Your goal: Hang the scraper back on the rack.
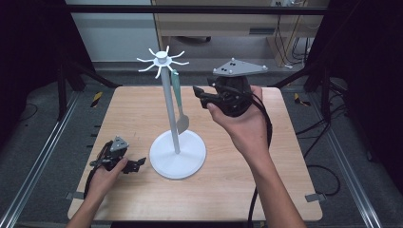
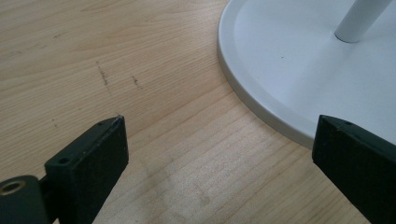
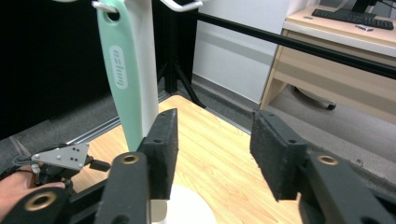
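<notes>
Spatula: I see the mint-green spatula with grey blade hanging from the white hooked stand.
Right gripper: fingers spread, empty, spatula just beside.
Left gripper: fingers spread on wooden surface.

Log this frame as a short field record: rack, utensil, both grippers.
rack: white hook stand, round base on wooden table
utensil: mint green spatula hanging from a hook, beside the pole
right gripper: raised near the spatula, jaws apart, nothing between them
left gripper: low on the table at the base's rim, jaws wide, empty
</notes>
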`<state>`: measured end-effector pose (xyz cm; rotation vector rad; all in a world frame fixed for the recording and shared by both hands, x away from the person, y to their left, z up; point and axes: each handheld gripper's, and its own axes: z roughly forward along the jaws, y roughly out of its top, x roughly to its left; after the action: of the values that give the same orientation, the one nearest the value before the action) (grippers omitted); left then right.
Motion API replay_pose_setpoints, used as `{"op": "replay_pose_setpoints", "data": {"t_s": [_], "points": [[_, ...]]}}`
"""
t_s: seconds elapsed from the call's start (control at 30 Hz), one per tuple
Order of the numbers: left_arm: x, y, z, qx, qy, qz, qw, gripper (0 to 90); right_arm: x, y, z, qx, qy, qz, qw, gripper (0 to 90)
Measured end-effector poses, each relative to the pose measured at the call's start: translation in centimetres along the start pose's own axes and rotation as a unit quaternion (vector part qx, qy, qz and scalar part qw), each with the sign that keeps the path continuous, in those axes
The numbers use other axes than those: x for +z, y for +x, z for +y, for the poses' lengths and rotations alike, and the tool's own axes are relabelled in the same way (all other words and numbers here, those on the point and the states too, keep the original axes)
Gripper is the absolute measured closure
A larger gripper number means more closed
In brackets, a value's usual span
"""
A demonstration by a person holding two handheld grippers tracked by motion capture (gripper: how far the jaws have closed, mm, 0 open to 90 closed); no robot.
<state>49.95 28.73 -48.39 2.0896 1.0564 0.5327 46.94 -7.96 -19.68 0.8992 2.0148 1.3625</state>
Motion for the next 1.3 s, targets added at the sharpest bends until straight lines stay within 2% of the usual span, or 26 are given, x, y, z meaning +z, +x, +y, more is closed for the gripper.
{"op": "replay_pose_setpoints", "data": {"t_s": [0.23,0.43,0.53,0.7,0.97,1.13,1.3], "points": [[0.0,0.0,0.0,-0.001,-0.002,0.001,1.0000,3.3,0.2,-0.3,-0.4,0.002,0.018,0.002,0.9998,40.9],[0.0,0.1,0.0,-0.001,-0.003,0.001,1.0000,3.3,0.4,-0.5,-0.9,0.002,0.029,-0.013,0.9995,29.8],[0.0,0.1,0.0,-0.001,-0.003,0.001,1.0000,3.3,0.4,-0.7,-1.1,0.012,0.033,-0.020,0.9992,23.0],[0.0,0.1,0.0,-0.001,-0.003,0.002,1.0000,3.3,0.4,-1.2,-1.6,0.024,0.037,-0.029,0.9986,16.8],[-0.1,0.1,0.0,-0.004,-0.004,0.002,1.0000,3.3,-0.1,-2.0,-2.3,0.034,0.031,-0.033,0.9984,12.0],[-0.1,0.1,0.0,-0.003,-0.004,0.002,1.0000,3.3,-0.6,-2.5,-2.8,0.033,0.030,-0.051,0.9977,11.2],[0.0,0.1,0.0,-0.003,-0.005,0.003,1.0000,3.3,-1.0,-3.2,-3.8,0.039,0.030,-0.059,0.9970,10.7]]}}
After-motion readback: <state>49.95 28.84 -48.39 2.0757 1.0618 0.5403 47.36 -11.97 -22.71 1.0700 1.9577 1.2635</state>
